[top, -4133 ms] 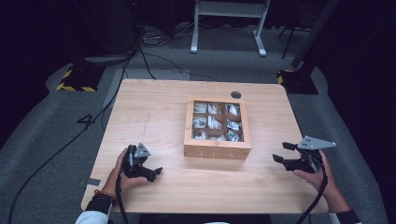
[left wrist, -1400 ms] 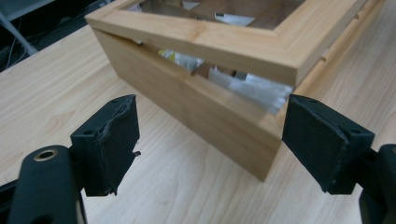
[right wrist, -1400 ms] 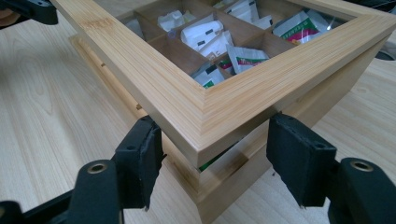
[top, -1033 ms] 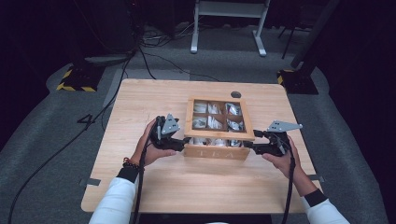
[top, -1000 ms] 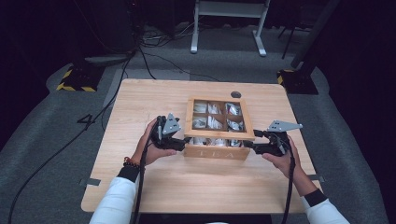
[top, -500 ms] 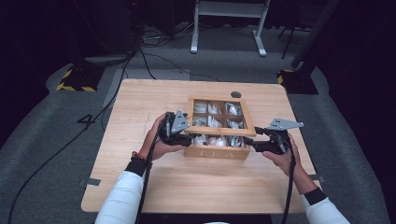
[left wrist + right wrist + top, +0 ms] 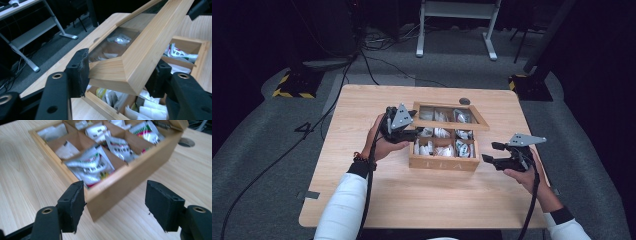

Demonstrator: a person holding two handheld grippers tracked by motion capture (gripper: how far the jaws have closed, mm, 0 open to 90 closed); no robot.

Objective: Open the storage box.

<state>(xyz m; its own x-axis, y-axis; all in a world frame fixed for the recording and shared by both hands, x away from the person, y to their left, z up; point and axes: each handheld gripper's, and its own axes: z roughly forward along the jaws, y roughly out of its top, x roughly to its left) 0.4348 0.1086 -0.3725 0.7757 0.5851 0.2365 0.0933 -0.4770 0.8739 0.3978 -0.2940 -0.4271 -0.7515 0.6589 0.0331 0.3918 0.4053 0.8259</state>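
A wooden tea box (image 7: 443, 163) stands mid-table, its compartments holding white tea bags (image 7: 442, 133). Its glass-paned lid (image 7: 457, 125) is tilted up off the box. My left gripper (image 7: 413, 131) is shut on the lid's near left corner. In the left gripper view that corner (image 7: 125, 72) is clamped between the pads (image 7: 78, 72), with the box open beneath. My right gripper (image 7: 489, 152) is open beside the box's right front corner. In the right gripper view the corner (image 7: 110, 192) sits between the spread fingers (image 7: 162, 205), and tea bags (image 7: 92, 167) lie behind it.
A round cable hole (image 7: 464, 101) sits in the table behind the box. The table's front half (image 7: 427, 200) is bare wood. Cables and a metal stand's legs (image 7: 457, 30) are on the floor beyond the far edge.
Both grippers came in from the table's front corners to the box. The left one took hold of the lid's corner and raised it; the right one reached the box's right front corner.
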